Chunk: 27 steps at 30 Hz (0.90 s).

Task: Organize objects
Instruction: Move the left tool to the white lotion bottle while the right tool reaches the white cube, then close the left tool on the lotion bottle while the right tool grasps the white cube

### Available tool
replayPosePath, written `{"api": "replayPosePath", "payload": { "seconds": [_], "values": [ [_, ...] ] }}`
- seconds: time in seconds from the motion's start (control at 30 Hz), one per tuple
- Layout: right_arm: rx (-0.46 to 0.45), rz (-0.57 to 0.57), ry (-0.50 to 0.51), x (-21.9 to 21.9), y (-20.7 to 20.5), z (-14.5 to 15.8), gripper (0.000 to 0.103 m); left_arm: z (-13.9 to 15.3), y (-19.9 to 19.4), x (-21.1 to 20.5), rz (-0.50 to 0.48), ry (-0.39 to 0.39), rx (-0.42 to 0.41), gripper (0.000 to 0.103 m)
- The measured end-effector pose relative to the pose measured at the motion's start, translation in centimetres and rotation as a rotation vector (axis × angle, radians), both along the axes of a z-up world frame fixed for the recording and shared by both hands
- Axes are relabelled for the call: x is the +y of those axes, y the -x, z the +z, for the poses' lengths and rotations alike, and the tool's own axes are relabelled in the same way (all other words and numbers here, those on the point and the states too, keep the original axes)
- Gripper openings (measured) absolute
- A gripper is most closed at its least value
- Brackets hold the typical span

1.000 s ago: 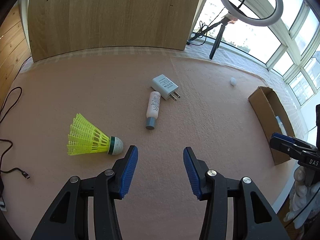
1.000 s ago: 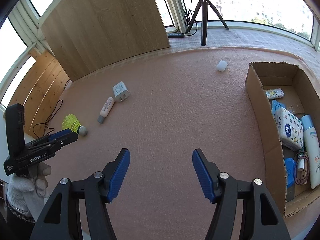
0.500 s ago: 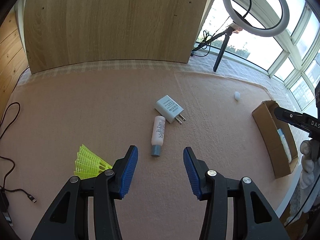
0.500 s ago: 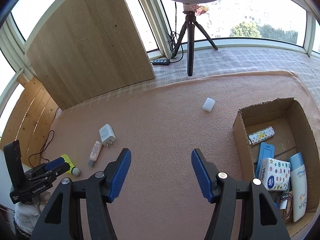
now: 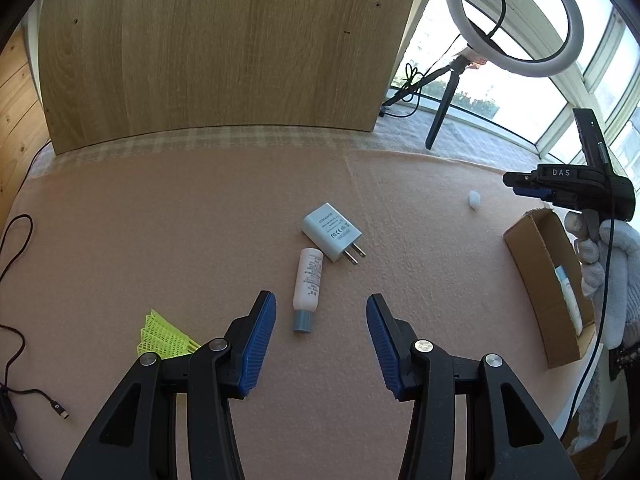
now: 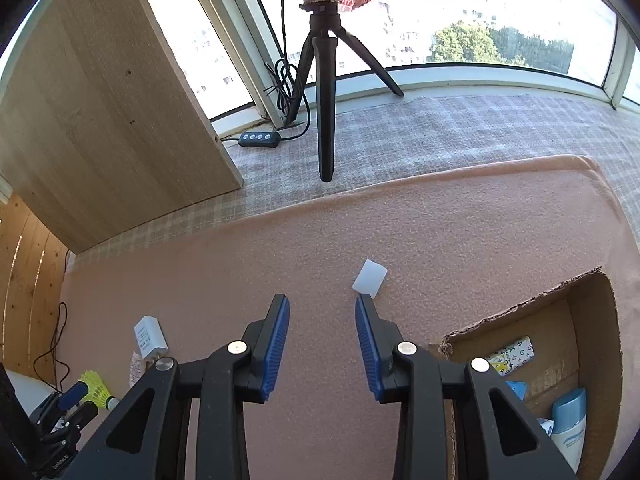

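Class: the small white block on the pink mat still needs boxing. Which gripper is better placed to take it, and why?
Right. The right gripper hangs just short of the white block, jaws closing, nothing between them; the left gripper faces the bottle.

1. My left gripper [image 5: 321, 334] has matt black plastic arms, ribbed blue rubbery pads and shiny metal rivets.
2. The peach fleece-like cloth [image 5: 160, 240] looks soft and slightly fuzzy.
3. The brown corrugated cardboard box [image 6: 592, 320] has a rough torn edge.
4. The white plastic charger plug [image 5: 331, 232] is smooth, with bright metal prongs.
5. The pale wooden board [image 5: 220, 48] shows matt grain.
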State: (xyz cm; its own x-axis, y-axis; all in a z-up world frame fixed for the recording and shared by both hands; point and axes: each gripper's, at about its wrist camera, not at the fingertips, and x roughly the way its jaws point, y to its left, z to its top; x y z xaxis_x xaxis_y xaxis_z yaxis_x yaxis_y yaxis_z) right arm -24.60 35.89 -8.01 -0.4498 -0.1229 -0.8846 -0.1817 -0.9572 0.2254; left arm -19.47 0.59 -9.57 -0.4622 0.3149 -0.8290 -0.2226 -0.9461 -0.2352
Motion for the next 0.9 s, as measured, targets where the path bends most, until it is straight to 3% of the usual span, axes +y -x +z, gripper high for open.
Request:
{"api": "replayPosePath", "payload": {
  "seconds": [0.37, 0.9],
  "values": [
    [-0.132, -0.019, -0.058, 0.9, 4.1, -4.6, 0.029, -1.5, 0.5, 0.2, 0.022, 0.013, -0.036, 0.050],
    [-0.202, -0.024, -0.038, 2.1, 5.3, -6.8, 0.029, -5.6, 4.0, 3.4, -0.017, 0.106, -0.121, 0.050]
  ]
}}
